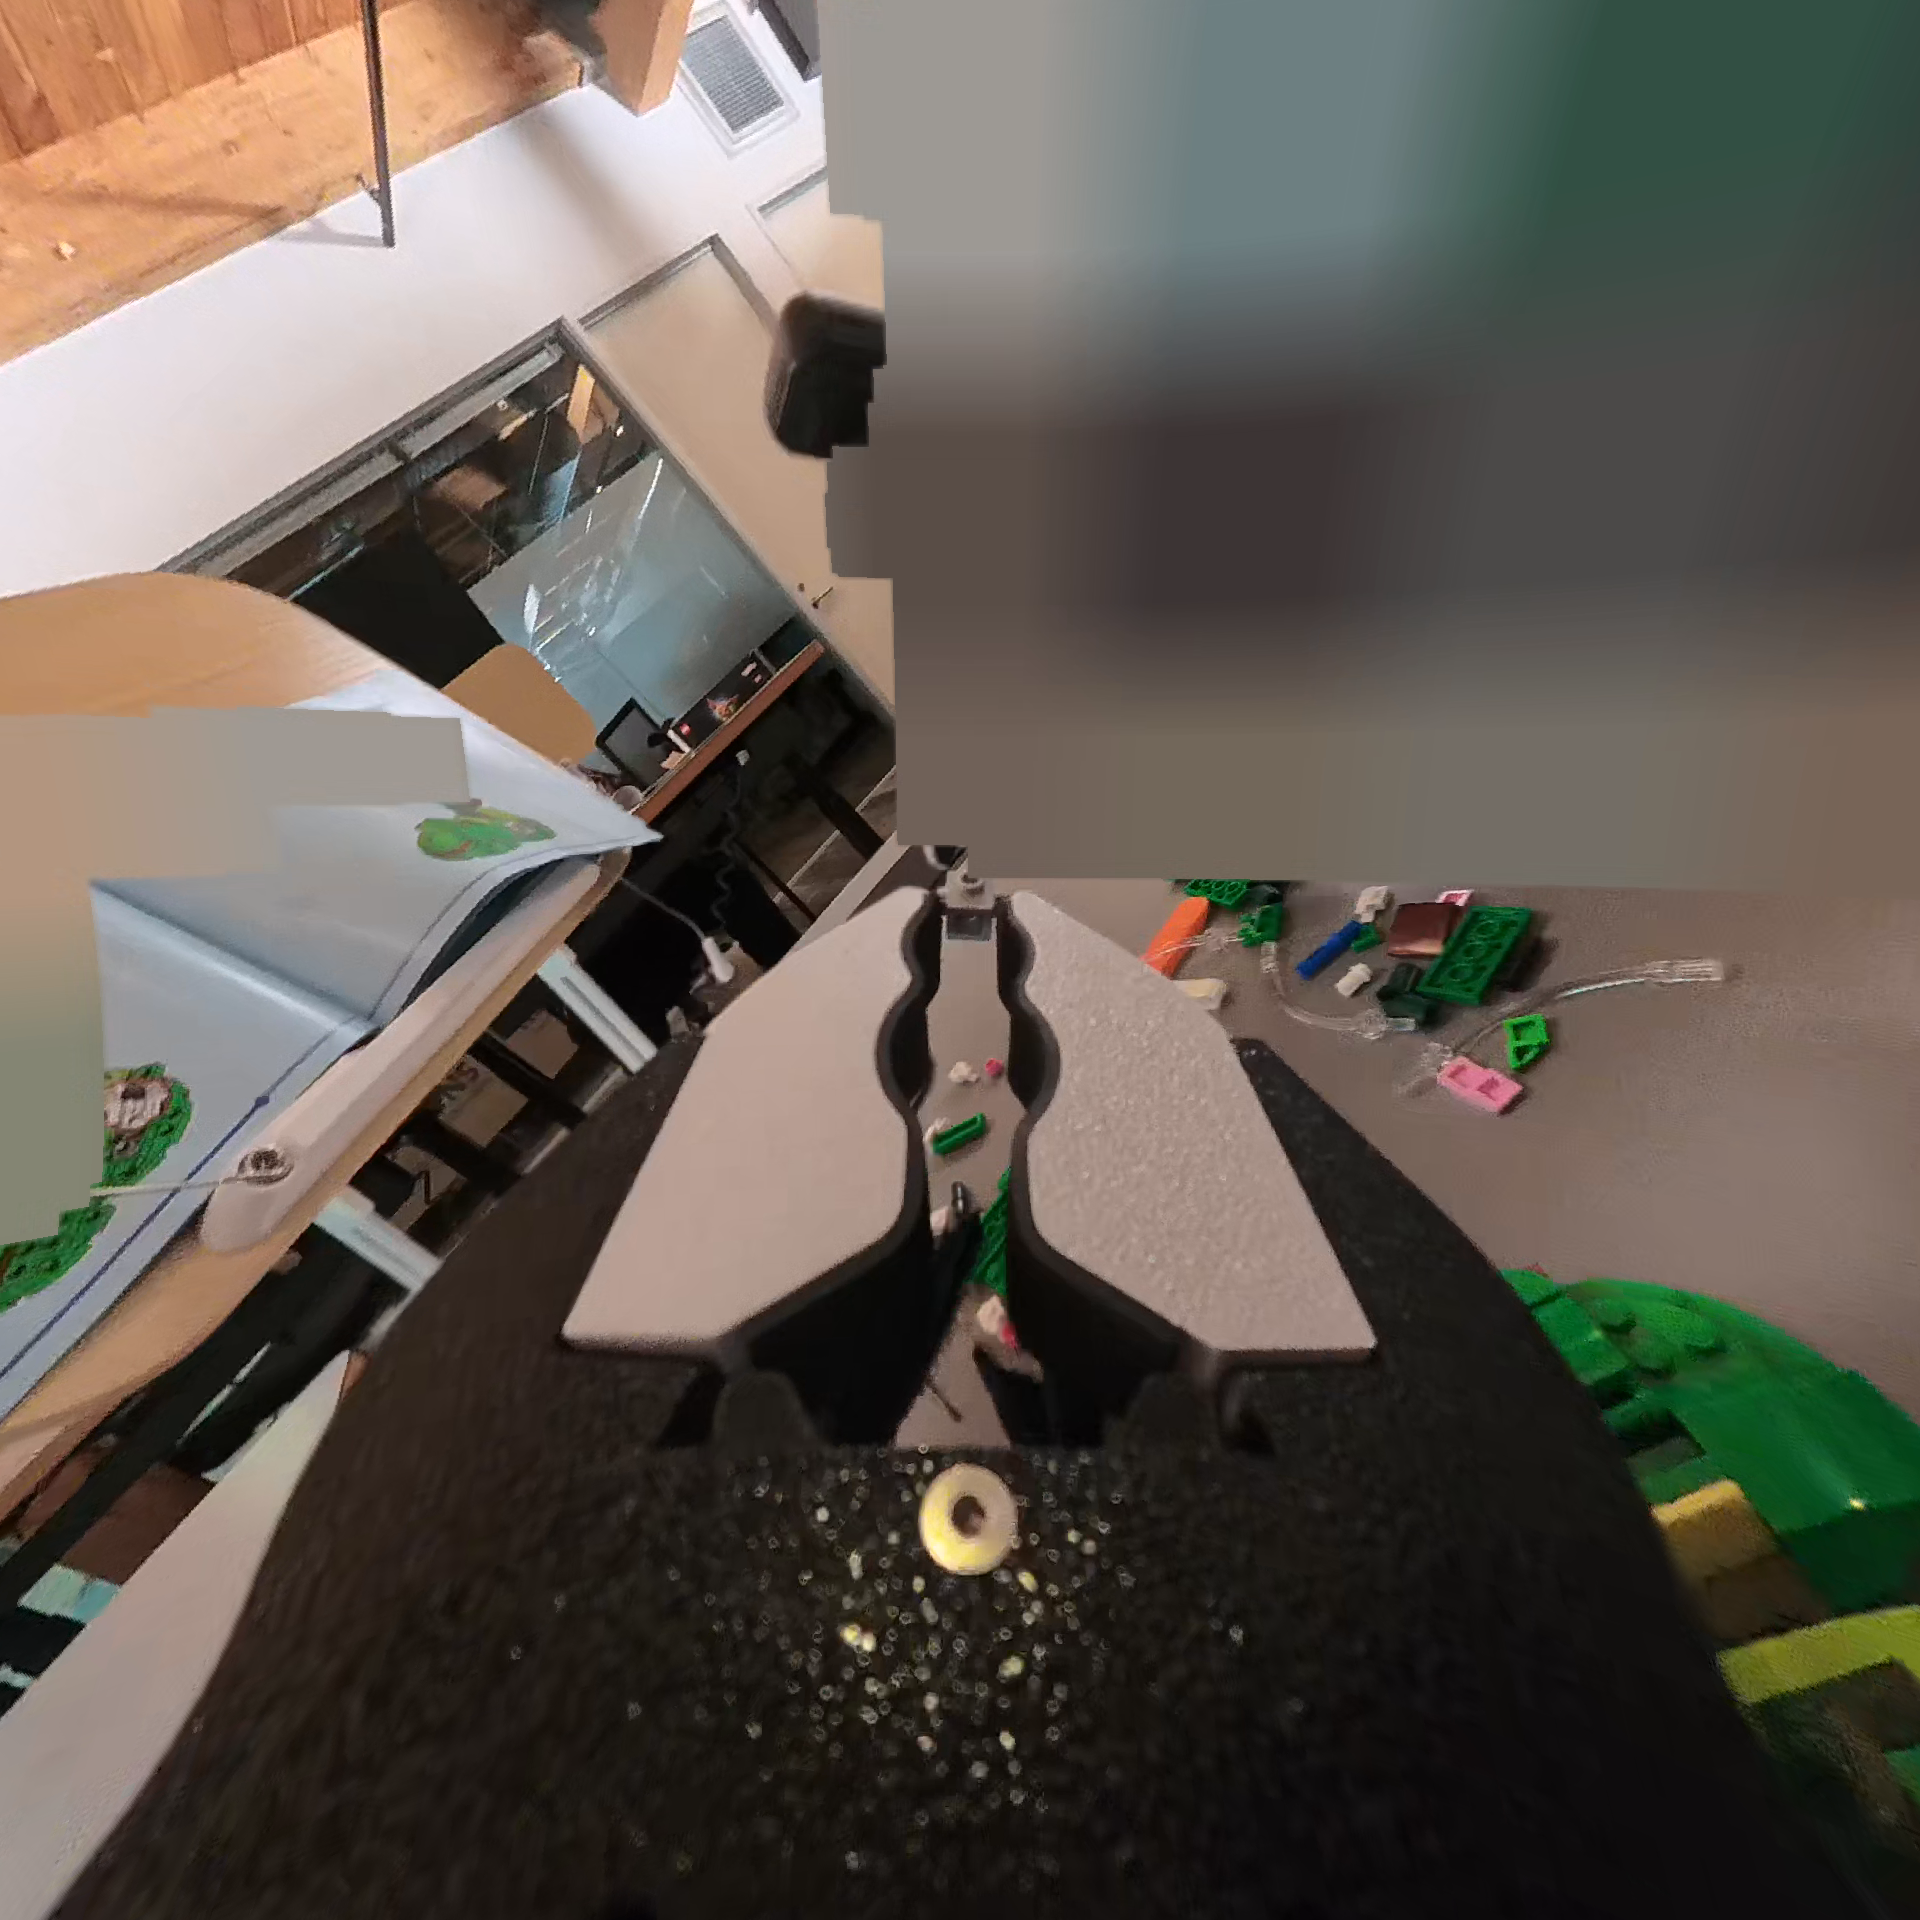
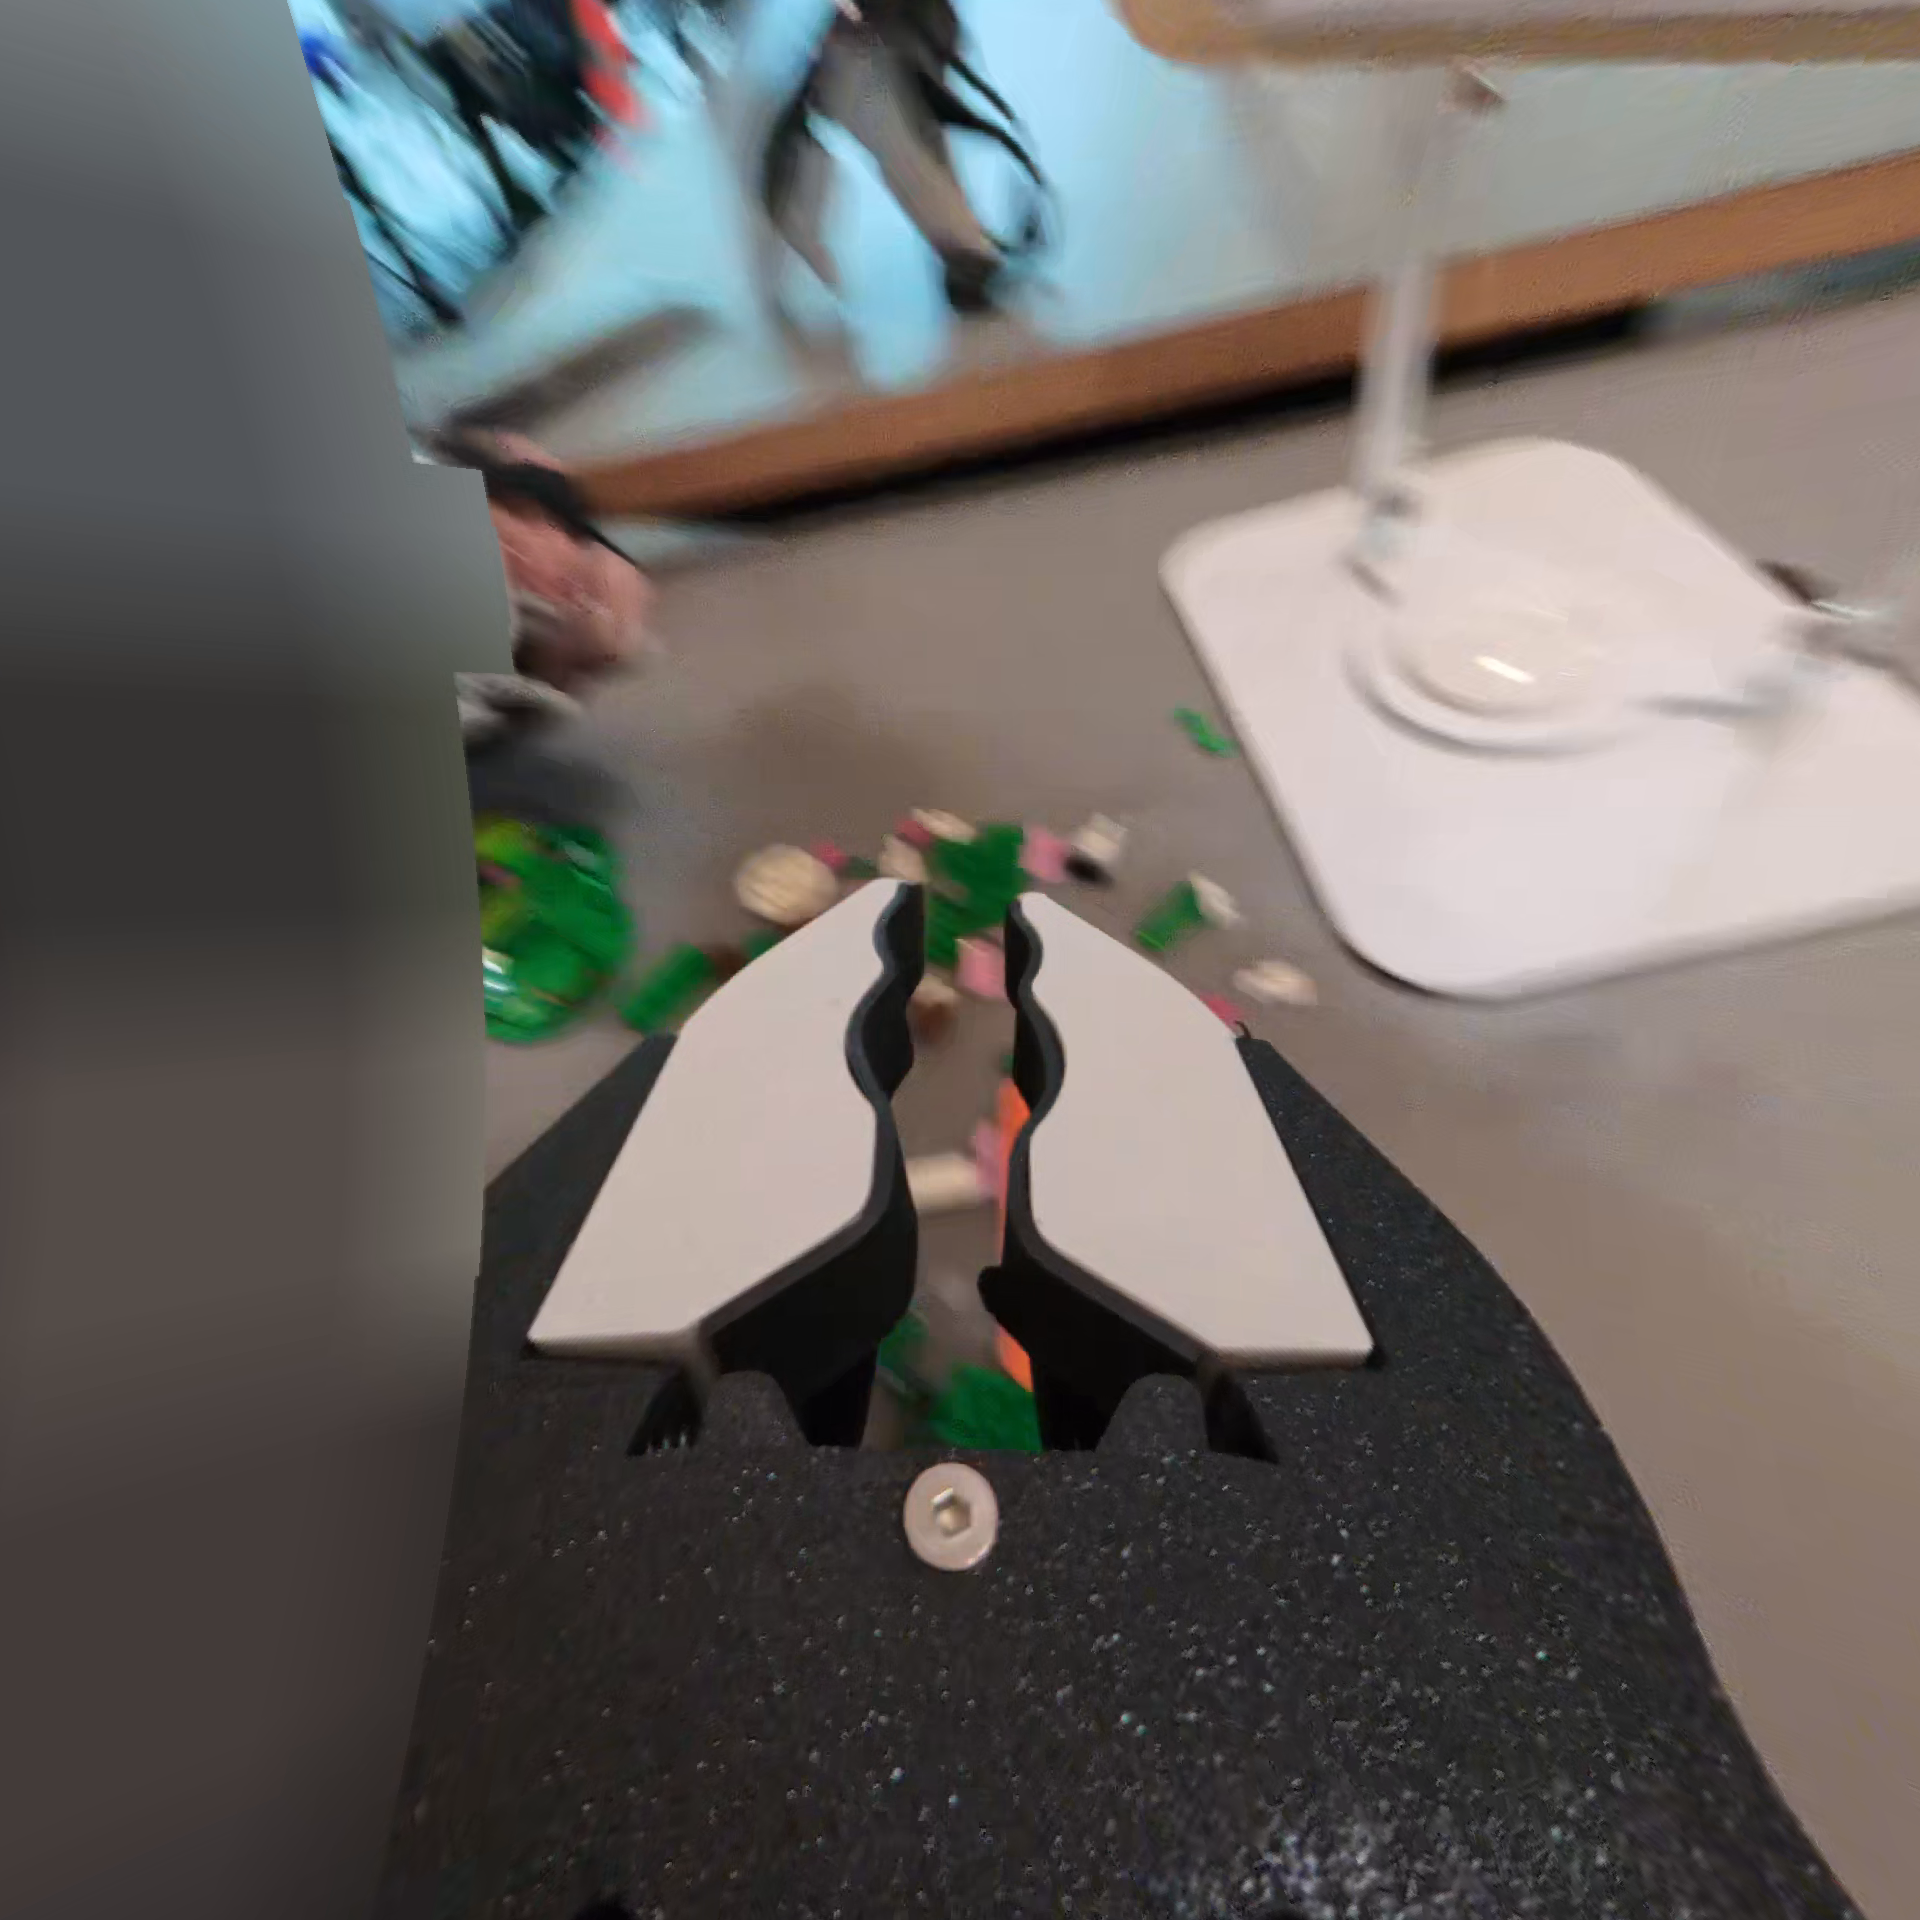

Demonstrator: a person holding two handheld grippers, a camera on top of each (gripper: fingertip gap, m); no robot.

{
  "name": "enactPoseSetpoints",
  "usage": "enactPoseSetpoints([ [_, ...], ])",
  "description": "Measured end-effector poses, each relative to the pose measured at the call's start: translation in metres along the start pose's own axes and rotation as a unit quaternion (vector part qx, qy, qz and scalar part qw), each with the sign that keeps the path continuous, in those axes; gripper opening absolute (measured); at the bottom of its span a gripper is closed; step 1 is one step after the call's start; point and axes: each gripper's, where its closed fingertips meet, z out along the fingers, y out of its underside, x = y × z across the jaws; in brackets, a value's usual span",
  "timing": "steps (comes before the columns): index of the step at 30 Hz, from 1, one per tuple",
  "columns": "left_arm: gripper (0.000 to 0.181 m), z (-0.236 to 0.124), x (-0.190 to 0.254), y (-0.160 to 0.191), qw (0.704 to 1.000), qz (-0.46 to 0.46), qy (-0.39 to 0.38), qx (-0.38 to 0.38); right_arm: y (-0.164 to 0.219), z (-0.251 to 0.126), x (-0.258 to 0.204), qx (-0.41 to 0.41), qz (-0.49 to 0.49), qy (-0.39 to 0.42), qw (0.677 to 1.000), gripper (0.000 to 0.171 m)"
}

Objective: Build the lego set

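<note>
The left hand-held gripper (image 1: 971, 920) has its two grey fingers drawn close, clamped at the tips on a small grey square lego piece (image 1: 968, 923) held above the grey worktop (image 1: 1662, 1164). Through the gap between the fingers lie a small green bar piece (image 1: 958, 1132) and tiny white and pink bits. At 2 o'clock sits a loose scatter: a dark green studded plate (image 1: 1475, 954), a blue rod (image 1: 1326, 951), an orange carrot-shaped piece (image 1: 1179, 932), a pink flat plate (image 1: 1481, 1087) and clear curved stems. At 4 o'clock is the large green rounded lego build (image 1: 1704, 1392). At 9 o'clock an open instruction booklet (image 1: 343, 935) rests on a stand.

The right hand-held gripper (image 2: 966, 904) stands slightly apart, empty, over blurred green and pink loose bricks (image 2: 977, 862). A white lamp-style stand base (image 2: 1538, 717) lies at 2 o'clock.
</note>
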Motion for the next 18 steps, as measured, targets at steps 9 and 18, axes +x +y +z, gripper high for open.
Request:
enactPoseSetpoints([
  [9, 0.010, 0.002, 0.000, 0.011, 1.000, -0.022, 0.013, -0.017, 0.068, -0.005, 0.061, -0.278, -0.091, 0.060, 0.954, 0.009],
  [18, 0.009, 0.005, 0.005, 0.017, 0.999, -0.021, 0.023, -0.033, 0.070, 0.014, 0.059, -0.419, 0.142, 0.098, 0.891, 0.015],
])
